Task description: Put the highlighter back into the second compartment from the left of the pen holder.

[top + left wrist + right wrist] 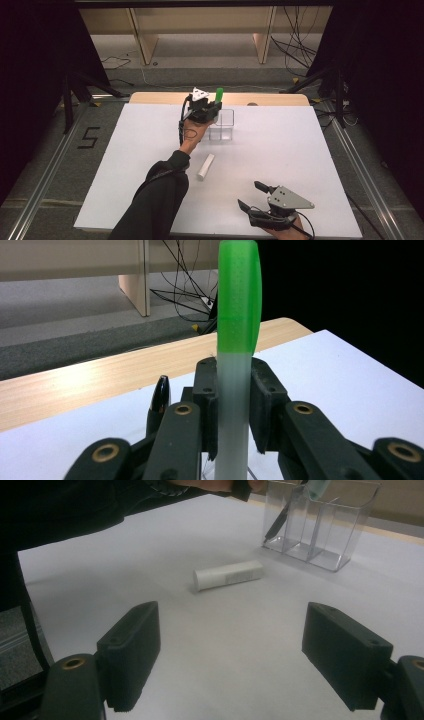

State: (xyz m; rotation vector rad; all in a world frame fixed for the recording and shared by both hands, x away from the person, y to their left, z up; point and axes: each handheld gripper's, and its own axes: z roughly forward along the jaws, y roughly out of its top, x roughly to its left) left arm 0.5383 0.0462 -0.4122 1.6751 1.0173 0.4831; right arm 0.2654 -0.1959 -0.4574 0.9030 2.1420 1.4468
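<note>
At the far middle of the white table [150, 150], the left gripper [204, 111] held a green-capped tube [219, 95] upright just above a clear plastic organizer [223, 125]. The left gripper view showed what the high view could not: both black pads clamped flat against the tube's frosted, translucent body [232, 410], with its glossy green cap [239, 295] standing clear above the jaws, and the tip of a black pen [160, 396] standing just to the left of the gripper. The right gripper view revealed the organizer's [320, 525] compartments, thin clear walls and square corners, the pen [276, 522] leaning inside its left compartment. A white cylinder [205, 166], smooth and matte, lay on its side near the table's middle, well apart from both grippers. The right gripper [252, 196] rested at the near right edge, its jaws spread wide with nothing between the ridged pads [132, 652].
</note>
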